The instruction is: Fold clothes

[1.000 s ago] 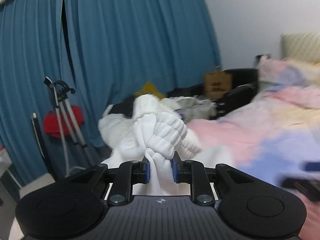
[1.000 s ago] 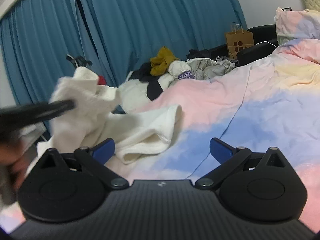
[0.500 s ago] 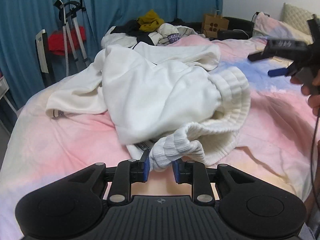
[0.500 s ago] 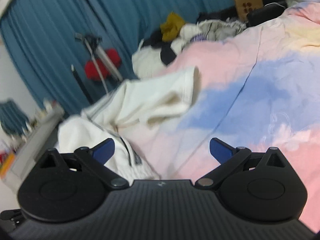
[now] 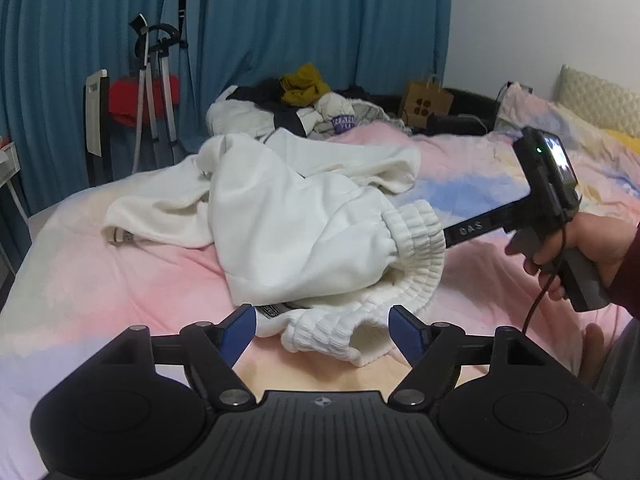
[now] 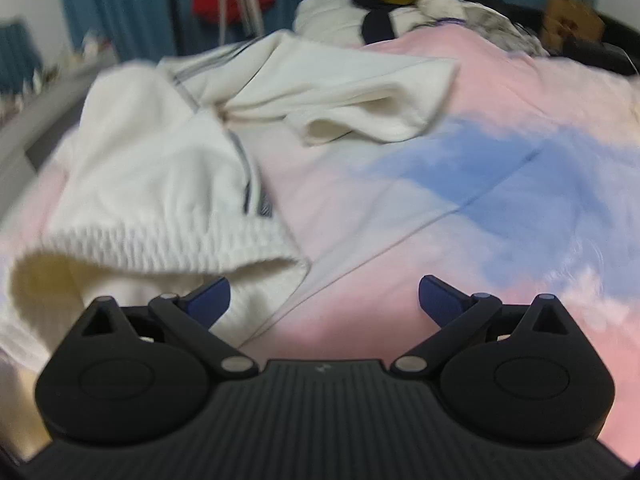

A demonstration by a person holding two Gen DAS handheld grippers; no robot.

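Note:
A crumpled white sweatshirt point(image 5: 288, 224) lies on the pink and blue bedspread point(image 5: 120, 280). Its ribbed hem point(image 5: 344, 332) bunches at the near edge, right in front of my left gripper point(image 5: 322, 330), which is open with the hem between its spread blue fingertips. In the right wrist view the same sweatshirt point(image 6: 160, 152) fills the left side, blurred. My right gripper point(image 6: 324, 298) is open, its left fingertip over the ribbed hem point(image 6: 168, 240) and its right one over bare bedspread. In the left wrist view a hand point(image 5: 600, 248) holds the right tool, whose tips are hidden behind the hem.
A pile of other clothes point(image 5: 296, 100) sits at the far end of the bed, with a brown paper bag point(image 5: 428, 100) beside it. Blue curtains point(image 5: 300, 20) hang behind. A red item and metal stand point(image 5: 152, 92) are at the left. Pillows point(image 5: 592, 96) lie far right.
My left gripper lowered the sweatshirt onto the bed, then opened and let go of the ribbed hem. The right gripper, still open, swung down and left to the hem.

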